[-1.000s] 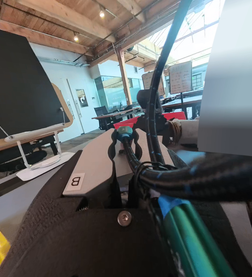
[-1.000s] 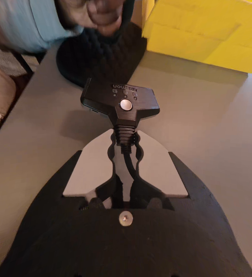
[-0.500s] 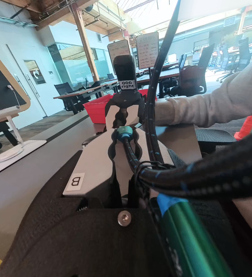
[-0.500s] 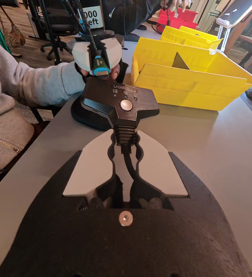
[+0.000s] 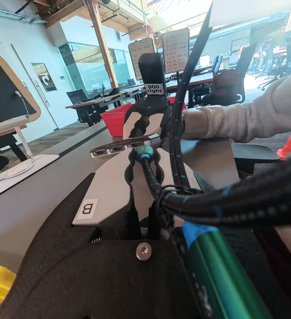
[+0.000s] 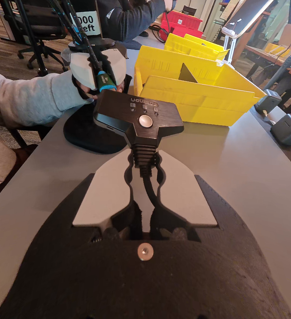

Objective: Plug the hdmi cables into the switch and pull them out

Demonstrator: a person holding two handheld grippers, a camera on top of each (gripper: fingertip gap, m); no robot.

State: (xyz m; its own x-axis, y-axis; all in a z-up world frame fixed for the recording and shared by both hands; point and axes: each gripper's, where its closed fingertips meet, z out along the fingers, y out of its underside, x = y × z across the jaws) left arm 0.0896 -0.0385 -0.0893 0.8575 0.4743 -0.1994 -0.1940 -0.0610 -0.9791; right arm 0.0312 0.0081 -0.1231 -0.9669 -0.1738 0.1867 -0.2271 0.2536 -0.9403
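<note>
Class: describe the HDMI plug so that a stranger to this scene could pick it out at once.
Start at the yellow bins on the grey table. Left of them the black switch is held up. At its far edge is the plug, the only green and blue thing between white fingers.

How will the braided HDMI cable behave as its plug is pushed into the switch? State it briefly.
The braided HDMI cable probably flexes but resists: it bows smoothly behind the left gripper. Its green plug looks rigid. The switch may twist, held only by its tail.
</note>
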